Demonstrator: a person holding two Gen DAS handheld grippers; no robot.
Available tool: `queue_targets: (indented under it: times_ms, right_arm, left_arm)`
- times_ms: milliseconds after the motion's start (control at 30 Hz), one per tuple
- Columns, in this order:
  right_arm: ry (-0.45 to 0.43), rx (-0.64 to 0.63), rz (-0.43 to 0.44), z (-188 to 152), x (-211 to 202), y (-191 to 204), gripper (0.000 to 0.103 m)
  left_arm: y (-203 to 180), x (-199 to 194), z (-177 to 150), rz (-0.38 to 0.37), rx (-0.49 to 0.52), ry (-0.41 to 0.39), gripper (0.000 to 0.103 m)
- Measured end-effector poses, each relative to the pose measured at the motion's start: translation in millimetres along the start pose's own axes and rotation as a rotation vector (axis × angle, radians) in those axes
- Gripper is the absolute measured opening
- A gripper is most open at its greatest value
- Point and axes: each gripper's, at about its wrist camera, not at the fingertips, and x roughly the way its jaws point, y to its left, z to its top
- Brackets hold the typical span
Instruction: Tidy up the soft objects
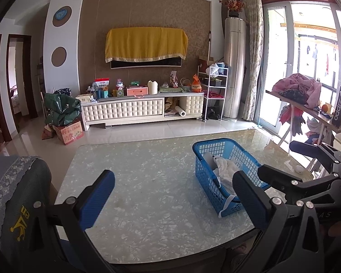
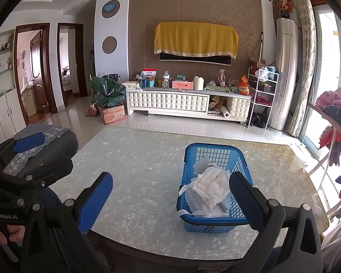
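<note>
I have both the left claw (image 1: 172, 195) and right claw (image 2: 171, 199) spread wide and empty above the tabletop (image 2: 136, 159), since the white soft cloths (image 2: 210, 186) already sit bundled inside the blue basket (image 2: 213, 224).

Home living room: TV cabinet (image 2: 188, 104), curtains (image 2: 304, 56)
</note>
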Motion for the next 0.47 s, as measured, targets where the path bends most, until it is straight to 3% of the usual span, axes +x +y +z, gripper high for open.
queue_targets:
  times_ms: [467]
  right_arm:
    - [0.007,0.000,0.003,-0.6,-1.5,2.3,0.102]
  left_arm:
    - [-0.8,-5.8,-1.2,-0.016,-0.005,0.002,0.103]
